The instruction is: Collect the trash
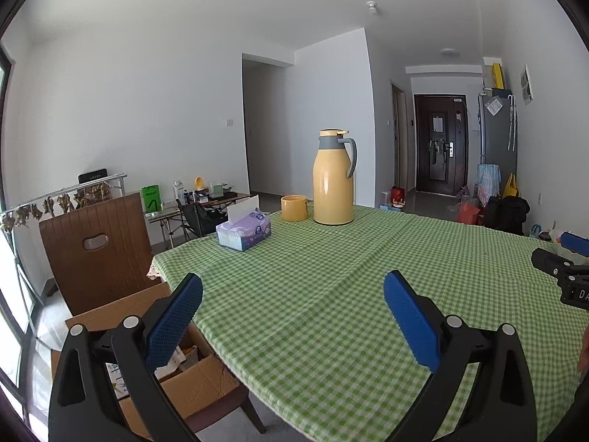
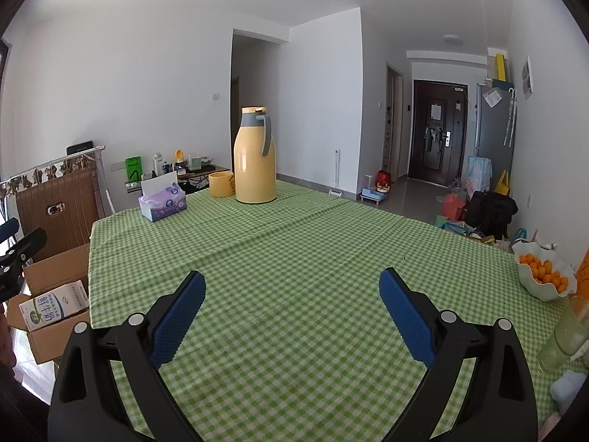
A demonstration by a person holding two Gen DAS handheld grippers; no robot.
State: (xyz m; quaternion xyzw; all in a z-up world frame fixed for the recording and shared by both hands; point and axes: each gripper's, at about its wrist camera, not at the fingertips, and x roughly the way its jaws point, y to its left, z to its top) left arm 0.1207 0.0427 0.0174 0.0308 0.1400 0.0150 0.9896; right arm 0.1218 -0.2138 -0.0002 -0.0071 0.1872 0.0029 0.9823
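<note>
My left gripper (image 1: 292, 296) is open over the near left part of the green checked tablecloth (image 1: 331, 276), nothing between its blue pads. My right gripper (image 2: 292, 294) is also open and empty above the same cloth (image 2: 294, 258). An open cardboard box (image 1: 191, 379) rests on a chair seat beside the table's left edge, with cartons and paper inside. In the right wrist view the box (image 2: 48, 269) shows a white milk carton (image 2: 51, 305) lying in it. No loose trash shows on the cloth between the fingers.
A yellow thermos jug (image 1: 333, 180), yellow mug (image 1: 293, 207) and purple tissue box (image 1: 243, 229) stand at the table's far end. A brown chair (image 1: 97, 246) stands at the left. A bowl of oranges (image 2: 543, 276) and a pale green bottle (image 2: 565, 339) sit at the right edge.
</note>
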